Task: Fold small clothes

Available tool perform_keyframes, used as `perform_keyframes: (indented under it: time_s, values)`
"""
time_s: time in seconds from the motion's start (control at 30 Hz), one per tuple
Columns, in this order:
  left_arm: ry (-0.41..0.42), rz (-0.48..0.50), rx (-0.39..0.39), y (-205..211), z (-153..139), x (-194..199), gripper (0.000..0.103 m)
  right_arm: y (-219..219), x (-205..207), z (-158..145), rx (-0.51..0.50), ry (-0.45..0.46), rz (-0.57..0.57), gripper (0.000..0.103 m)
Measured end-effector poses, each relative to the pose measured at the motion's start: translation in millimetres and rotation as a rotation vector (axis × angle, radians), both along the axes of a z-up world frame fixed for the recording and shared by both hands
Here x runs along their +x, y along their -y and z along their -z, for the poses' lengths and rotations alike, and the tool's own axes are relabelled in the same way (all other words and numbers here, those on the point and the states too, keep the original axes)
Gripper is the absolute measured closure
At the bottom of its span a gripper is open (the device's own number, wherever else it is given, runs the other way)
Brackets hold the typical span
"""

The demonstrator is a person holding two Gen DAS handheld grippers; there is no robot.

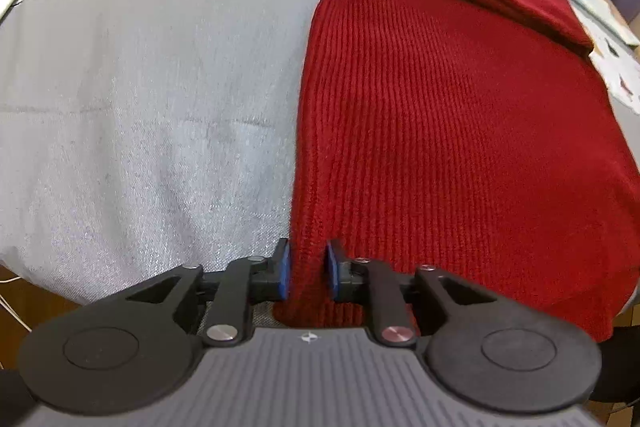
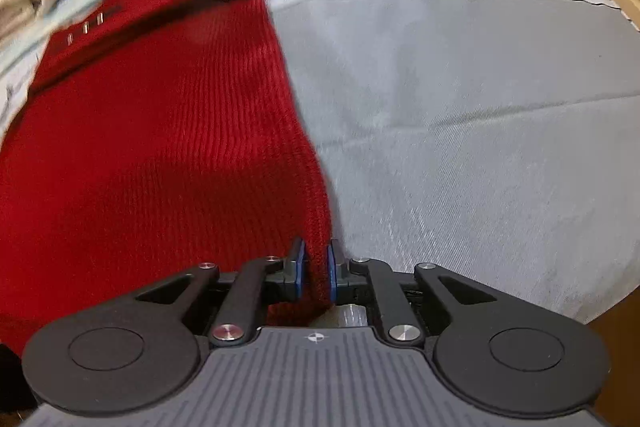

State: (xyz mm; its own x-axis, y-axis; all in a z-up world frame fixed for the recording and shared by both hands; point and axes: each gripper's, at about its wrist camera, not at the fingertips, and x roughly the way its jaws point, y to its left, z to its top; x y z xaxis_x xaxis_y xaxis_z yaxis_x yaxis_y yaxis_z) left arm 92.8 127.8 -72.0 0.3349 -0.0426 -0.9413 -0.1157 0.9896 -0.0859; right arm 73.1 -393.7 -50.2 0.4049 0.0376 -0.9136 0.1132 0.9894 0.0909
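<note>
Left tool (image 1: 307,269) and right tool (image 2: 316,269), narrowly parted, each pinch red sweater (image 1: 440,147) hem corners at 6 o'clock; thick knit could slip, skewing fold.

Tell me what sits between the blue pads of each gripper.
Both wrist views show the same: the red knit garment. Its left edge runs between the left gripper pads; its right edge is pinched between the right gripper pads.

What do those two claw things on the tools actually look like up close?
The left gripper and right gripper look alike: matte black linkage arms with silver pivot screws, two round black discs at the base, a ribbed grey body bearing a small cross-in-circle mark, and blue pads lining the fingertips. No cables or sleeves show.
</note>
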Motion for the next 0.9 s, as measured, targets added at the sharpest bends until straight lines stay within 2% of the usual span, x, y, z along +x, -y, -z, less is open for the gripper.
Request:
perform_keyframes:
  time_s: [0.37, 0.53, 0.77, 0.9]
  values:
    - [0.008, 0.024, 0.025, 7.9, 4.6, 1.8, 0.082, -0.3, 1.3, 0.7, -0.015, 0.0, -0.013, 0.088]
    - [0.021, 0.026, 0.024, 9.5, 2.2, -2.0, 0.089, -1.0, -4.0, -4.6, -0.007, 0.029, -0.008, 0.092]
    - [0.079, -0.011, -0.046, 0.0, -20.7, -10.1, 0.092, 7.1, -15.5, -39.9, 0.063, 0.171, 0.025, 0.093]
    - [0.12, 0.041, -0.078, 5.1, -52.0, -11.2, 0.093, 12.9, -23.2, -77.0, 0.128, 0.276, 0.02, 0.094]
